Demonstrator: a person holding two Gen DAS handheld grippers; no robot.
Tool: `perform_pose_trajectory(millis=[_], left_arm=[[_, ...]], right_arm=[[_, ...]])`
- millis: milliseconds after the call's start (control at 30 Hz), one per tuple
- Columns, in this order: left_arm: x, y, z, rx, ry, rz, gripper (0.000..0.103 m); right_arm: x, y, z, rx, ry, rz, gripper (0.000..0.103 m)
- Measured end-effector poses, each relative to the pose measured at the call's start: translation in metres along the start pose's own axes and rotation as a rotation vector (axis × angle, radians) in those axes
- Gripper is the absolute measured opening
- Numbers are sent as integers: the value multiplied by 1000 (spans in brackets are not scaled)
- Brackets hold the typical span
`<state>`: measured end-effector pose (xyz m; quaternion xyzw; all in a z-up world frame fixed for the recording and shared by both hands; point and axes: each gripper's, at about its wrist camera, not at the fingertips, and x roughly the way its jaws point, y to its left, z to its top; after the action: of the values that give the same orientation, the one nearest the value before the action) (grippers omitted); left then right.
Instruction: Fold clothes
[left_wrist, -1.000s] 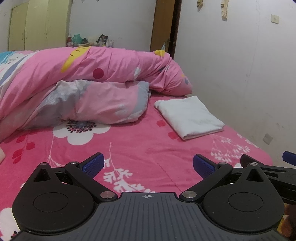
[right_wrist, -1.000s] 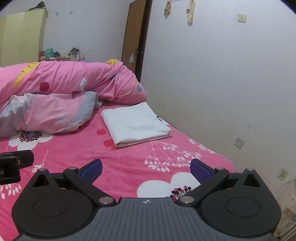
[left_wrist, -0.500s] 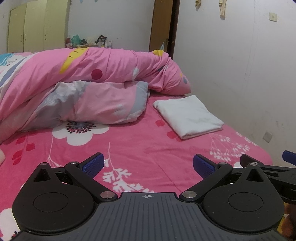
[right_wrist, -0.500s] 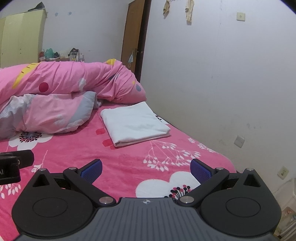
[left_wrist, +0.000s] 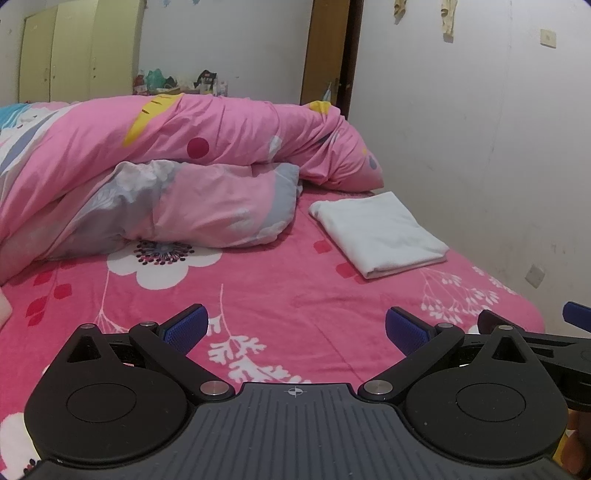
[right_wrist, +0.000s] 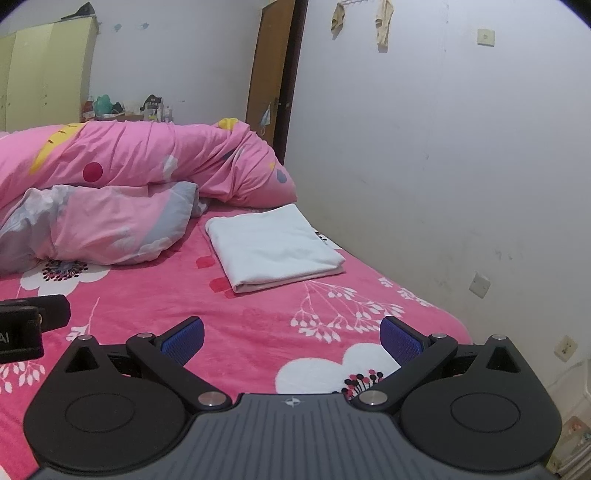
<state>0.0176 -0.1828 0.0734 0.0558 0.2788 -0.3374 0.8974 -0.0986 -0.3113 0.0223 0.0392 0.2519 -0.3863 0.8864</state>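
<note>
A white garment (left_wrist: 380, 230) (right_wrist: 275, 247) lies folded into a neat rectangle on the pink flowered bed sheet (left_wrist: 258, 291) (right_wrist: 258, 314), near the wall side. My left gripper (left_wrist: 295, 328) hovers open over the near part of the bed, well short of the garment, with nothing between its blue pads. My right gripper (right_wrist: 291, 334) is open too, holds nothing, and sits nearer the bed's right edge. The right gripper's edge shows at the far right of the left wrist view, and the left gripper's body shows at the left of the right wrist view.
A bunched pink duvet (left_wrist: 166, 177) (right_wrist: 122, 192) fills the bed's far and left side. A white wall (right_wrist: 443, 166) runs along the right edge of the bed. A brown door (right_wrist: 273, 85) and yellow-green wardrobe (left_wrist: 74, 55) stand behind.
Both views have shifted only slightly; the folded garment and grippers stay as they were, both open.
</note>
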Motion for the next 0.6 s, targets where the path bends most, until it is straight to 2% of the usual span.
perform_pose_trajectory(millis=[600], left_arm=[[3,4,-1,-10,7,6,103]], right_arm=[[2,8,-1,-13,9,8,103]])
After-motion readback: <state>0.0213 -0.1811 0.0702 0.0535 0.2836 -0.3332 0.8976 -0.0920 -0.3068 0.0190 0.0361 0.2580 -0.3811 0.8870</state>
